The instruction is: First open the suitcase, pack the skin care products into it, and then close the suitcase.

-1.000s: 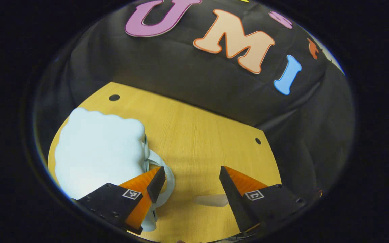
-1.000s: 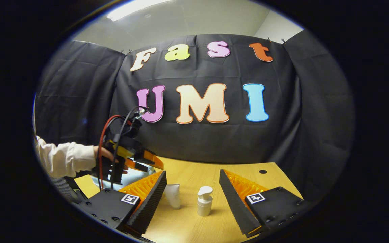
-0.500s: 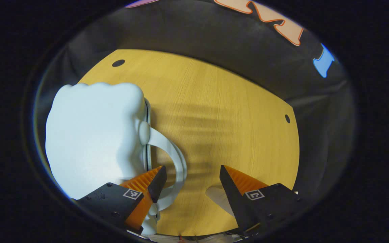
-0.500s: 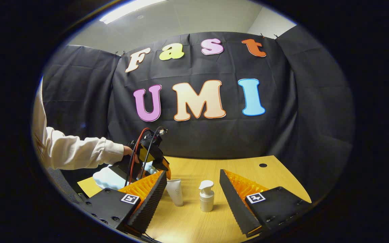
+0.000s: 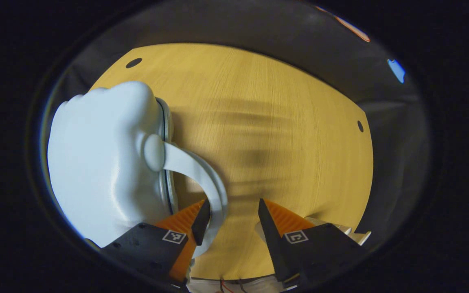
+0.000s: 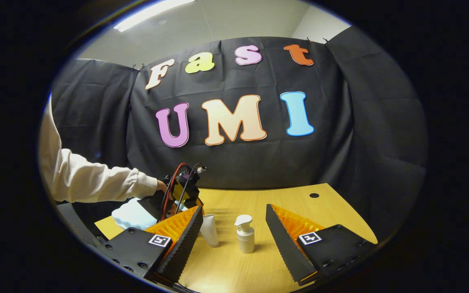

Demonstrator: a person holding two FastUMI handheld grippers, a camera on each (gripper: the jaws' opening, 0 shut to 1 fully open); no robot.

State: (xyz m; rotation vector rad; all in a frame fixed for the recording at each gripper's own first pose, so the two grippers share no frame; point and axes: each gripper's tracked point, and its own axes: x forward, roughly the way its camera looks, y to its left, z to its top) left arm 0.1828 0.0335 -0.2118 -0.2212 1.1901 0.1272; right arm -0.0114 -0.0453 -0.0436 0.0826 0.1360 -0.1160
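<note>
Suitcase [image 5: 100, 162], left of frame on the desk [image 5: 283, 134], remains closed. Left gripper [image 5: 229, 211] jaws open around its handle [image 5: 202, 171], nothing clamped. Right gripper [image 6: 233, 232] jaws wide, empty. Tube [image 6: 210, 230] and pump bottle [image 6: 245, 236] unpacked, lower centre. All steps outstanding.

Right gripper [image 6: 231, 228]: jaws apart, above table [image 6: 295, 201]. Between its fingers, farther off: pump bottle [image 6: 245, 235], upright; tube [image 6: 210, 230] just beside. Left: sleeve [image 6: 92, 181], left gripper [image 6: 179, 195], pale suitcase [image 6: 132, 213].
</note>
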